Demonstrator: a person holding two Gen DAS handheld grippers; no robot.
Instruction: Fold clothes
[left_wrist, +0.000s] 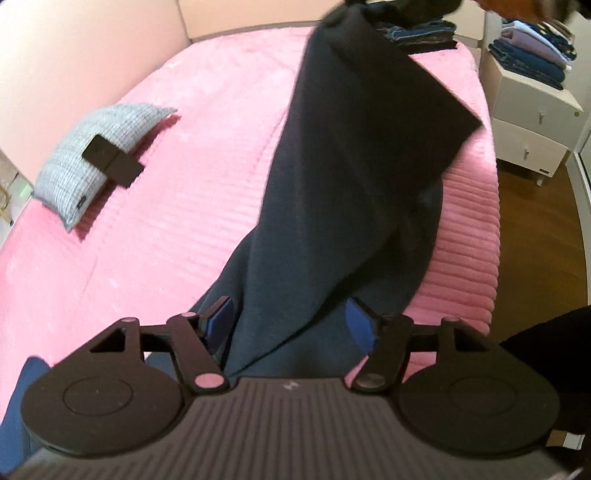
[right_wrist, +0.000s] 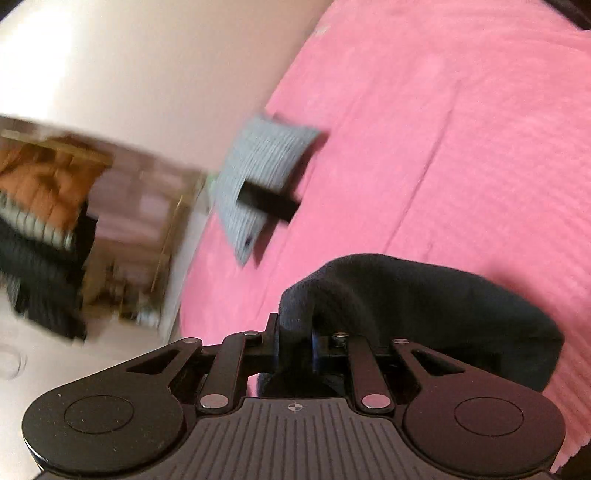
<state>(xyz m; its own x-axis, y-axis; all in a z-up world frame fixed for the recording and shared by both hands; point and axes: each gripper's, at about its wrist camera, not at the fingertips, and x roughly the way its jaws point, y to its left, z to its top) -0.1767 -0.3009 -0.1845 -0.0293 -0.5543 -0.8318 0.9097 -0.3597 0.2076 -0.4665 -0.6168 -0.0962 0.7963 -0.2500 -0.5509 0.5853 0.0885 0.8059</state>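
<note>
garment (left_wrist: 332, 177): dark, hanging over the pink bed (left_wrist: 166, 240), between both grippers
left gripper (left_wrist: 291, 325): spread, cloth between its fingers
right gripper (right_wrist: 295, 343): pinching the garment (right_wrist: 406, 295)

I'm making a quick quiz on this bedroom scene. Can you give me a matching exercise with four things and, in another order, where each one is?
Things:
1. dark garment
2. checked pillow
3. black flat object
4. folded clothes

Places:
A. on top of the white drawer unit beside the bed
B. lying on the pink bedspread, near its far left edge
C. hanging above the bed, clamped in the right gripper
D. resting across the pillow

Pairs: 1-C, 2-B, 3-D, 4-A
</note>
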